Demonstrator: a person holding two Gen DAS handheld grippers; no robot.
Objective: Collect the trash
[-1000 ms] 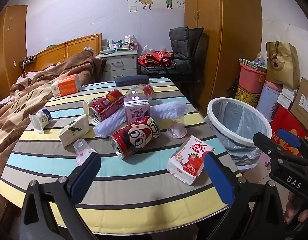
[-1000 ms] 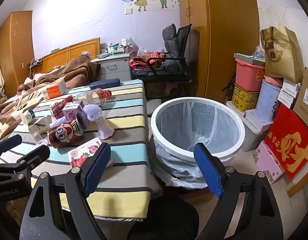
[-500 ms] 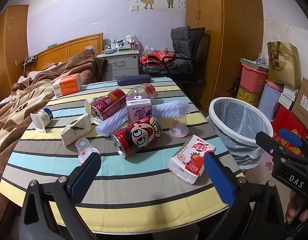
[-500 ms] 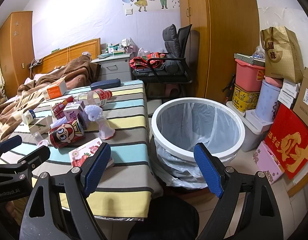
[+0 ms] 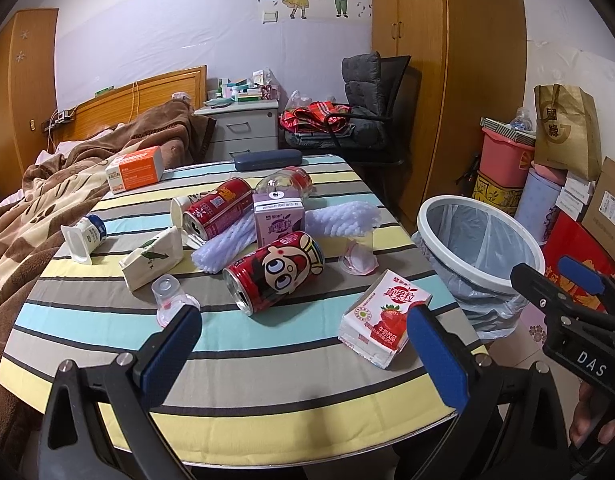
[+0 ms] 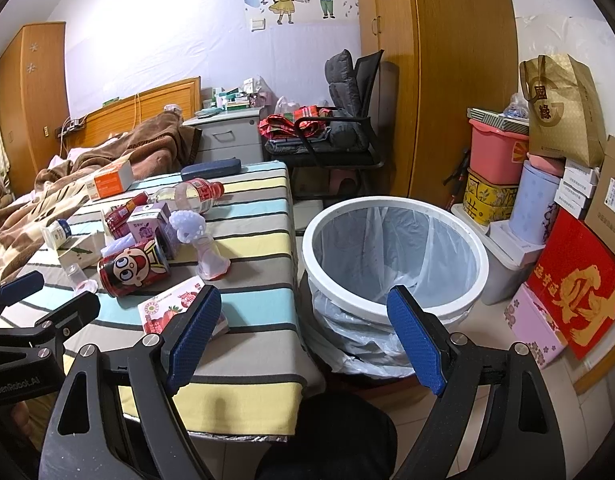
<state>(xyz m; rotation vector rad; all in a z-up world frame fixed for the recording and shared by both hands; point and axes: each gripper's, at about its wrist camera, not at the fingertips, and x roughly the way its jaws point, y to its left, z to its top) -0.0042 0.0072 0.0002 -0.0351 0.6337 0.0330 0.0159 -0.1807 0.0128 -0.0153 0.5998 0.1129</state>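
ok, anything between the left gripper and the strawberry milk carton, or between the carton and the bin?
Nothing visible. The left gripper is open with the strawberry milk carton just ahead near its right finger; only bare tablecloth lies toward the bin beside the table.

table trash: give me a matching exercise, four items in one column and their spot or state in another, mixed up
1. cartoon can
2. strawberry carton
3. orange box
4. trash bin

a. on the floor beside the table
b. far left corner of the table
c. on its side, mid-table
d. lying flat by the near right edge

Pairs: 1-c, 2-d, 3-b, 4-a
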